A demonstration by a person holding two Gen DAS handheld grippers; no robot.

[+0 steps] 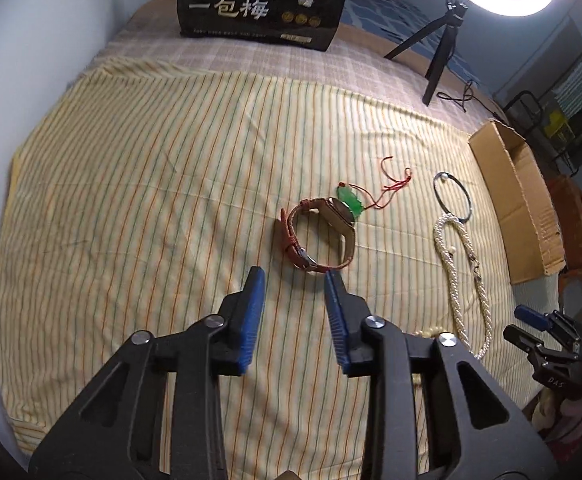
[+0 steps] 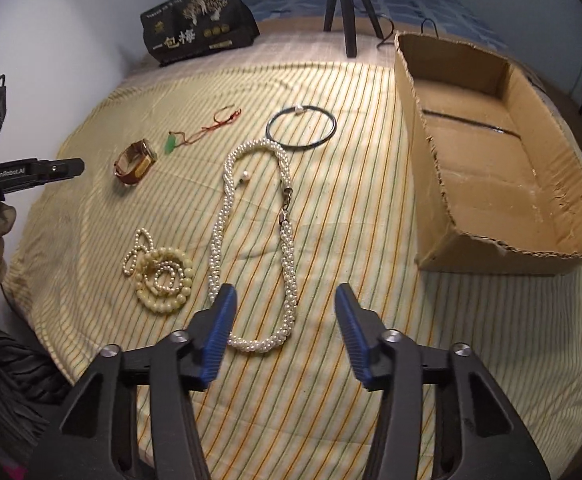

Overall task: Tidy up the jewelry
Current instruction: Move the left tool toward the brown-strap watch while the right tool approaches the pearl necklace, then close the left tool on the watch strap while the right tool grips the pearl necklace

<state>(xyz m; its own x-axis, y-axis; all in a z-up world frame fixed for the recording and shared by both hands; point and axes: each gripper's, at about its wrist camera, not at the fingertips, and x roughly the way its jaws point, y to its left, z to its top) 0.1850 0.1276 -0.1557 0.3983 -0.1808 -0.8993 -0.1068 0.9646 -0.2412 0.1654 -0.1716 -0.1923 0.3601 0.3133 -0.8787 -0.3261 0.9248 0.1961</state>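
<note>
Twisted pearl necklace point(image 2: 251, 236), bangle point(image 2: 301, 127), watch point(image 1: 318, 236), jade pendant point(image 1: 350, 201) and bead bracelets point(image 2: 163, 276) scattered on striped cloth point(image 1: 151, 184) beside open cardboard box point(image 2: 487, 168); left gripper point(image 1: 294, 284) and right gripper point(image 2: 285, 300) hovering, jaws spread, empty.

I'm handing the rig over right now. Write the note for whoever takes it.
Left gripper: open, empty, just short of the watch.
Right gripper: open, empty, over the near end of the long pearl necklace.
Also on the striped cloth: jade pendant on red cord, dark bangle, coiled bead strands.
Cardboard box at right holds no jewelry.
Done: nothing. Left: all pieces, presumably into the box.
</note>
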